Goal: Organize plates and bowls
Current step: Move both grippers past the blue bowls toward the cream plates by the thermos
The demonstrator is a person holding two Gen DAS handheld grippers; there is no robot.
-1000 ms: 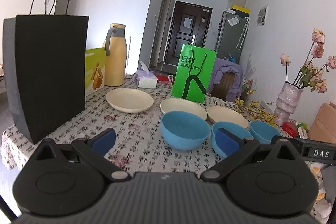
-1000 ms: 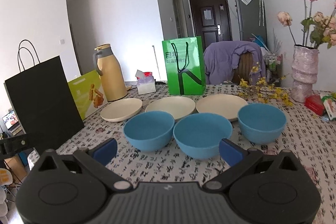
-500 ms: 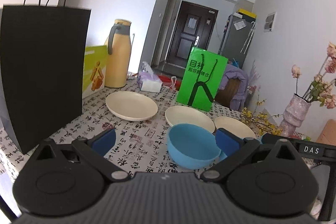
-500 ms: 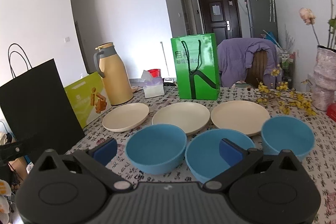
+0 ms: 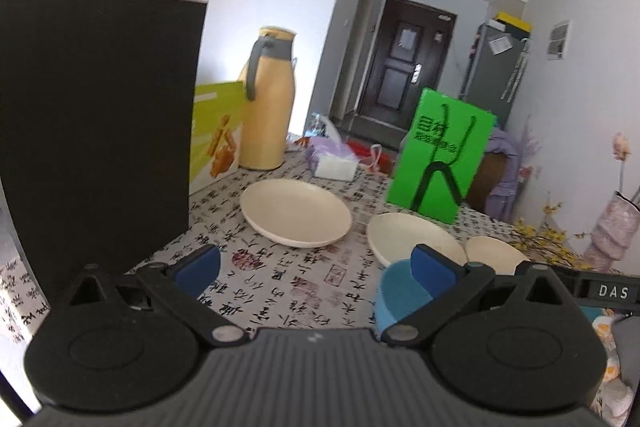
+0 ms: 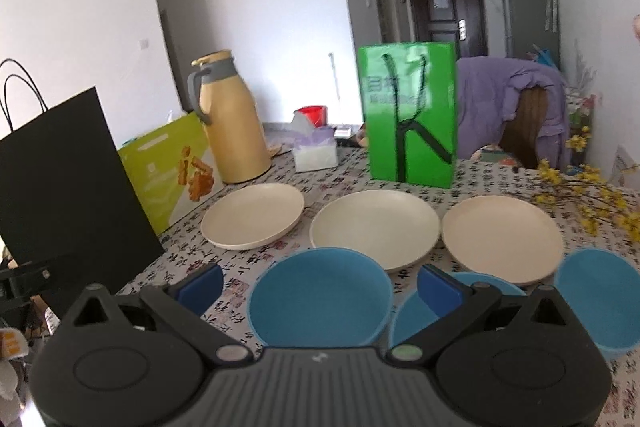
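Note:
Three cream plates sit in a row on the printed tablecloth: the left plate, the middle plate and the right plate. In front of them stand three blue bowls: left bowl, middle bowl, right bowl. My right gripper is open above the left bowl's near rim, holding nothing. My left gripper is open over bare cloth just before the left plate, its right finger covering part of the left bowl.
A tall black paper bag stands close on the left. Behind the plates are a yellow-green box, a tan thermos jug, a tissue pack and a green bag. Yellow flowers and a pink vase are at the right.
Both grippers have moved forward and lower toward the dishes. The left view has swung left toward the left plate; the bowls have slid down and right in it. Both stay open.

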